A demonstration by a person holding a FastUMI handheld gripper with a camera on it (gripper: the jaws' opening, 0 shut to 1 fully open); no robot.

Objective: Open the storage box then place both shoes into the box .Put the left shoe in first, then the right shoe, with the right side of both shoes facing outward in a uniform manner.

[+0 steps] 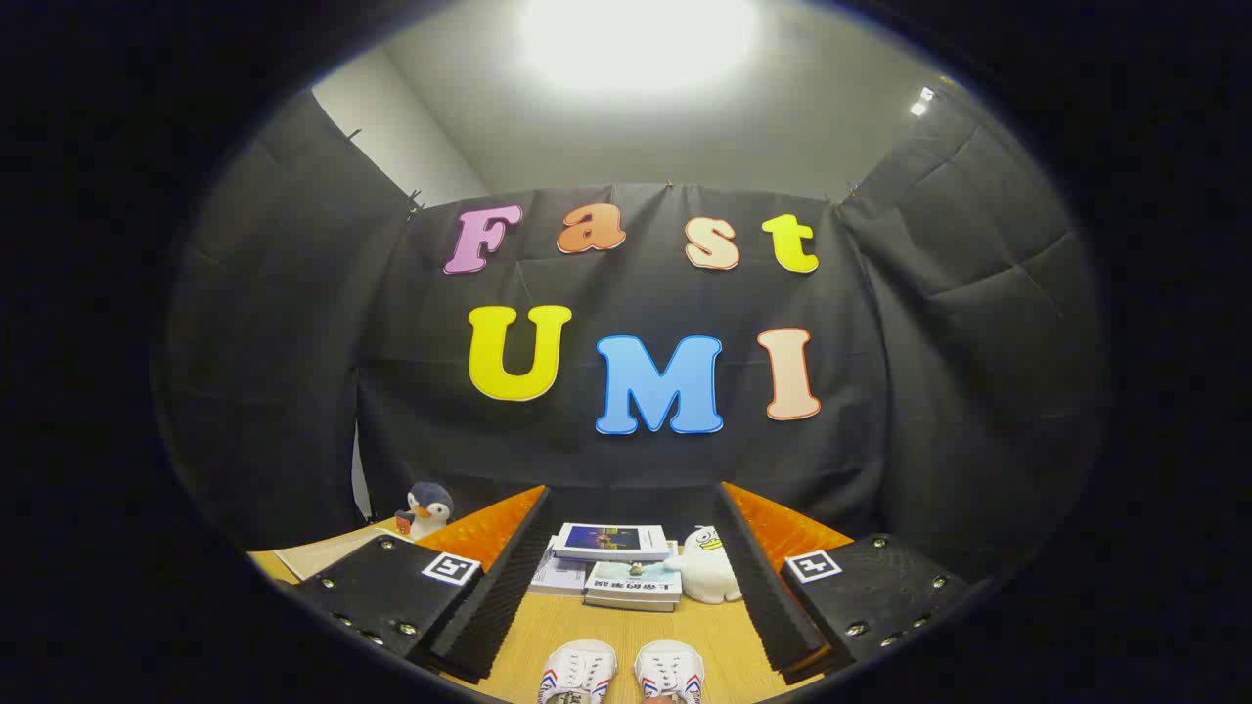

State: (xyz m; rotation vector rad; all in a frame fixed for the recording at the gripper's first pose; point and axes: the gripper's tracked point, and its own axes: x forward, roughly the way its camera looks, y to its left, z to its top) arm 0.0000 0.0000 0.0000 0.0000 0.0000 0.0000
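Observation:
Two white shoes with red and blue side stripes stand side by side on the wooden table, toes pointing away from me: the left one (577,671) and the right one (670,672). They sit low between my fingers, near their bases. My gripper (631,504) is open and held level above the table, with nothing between its fingers.
Beyond the shoes lies a stack of books (611,567) on the table (714,636), with a white duck plush (709,565) at its right. A penguin plush (425,508) stands farther left, near some paper. Black cloth walls close the booth behind.

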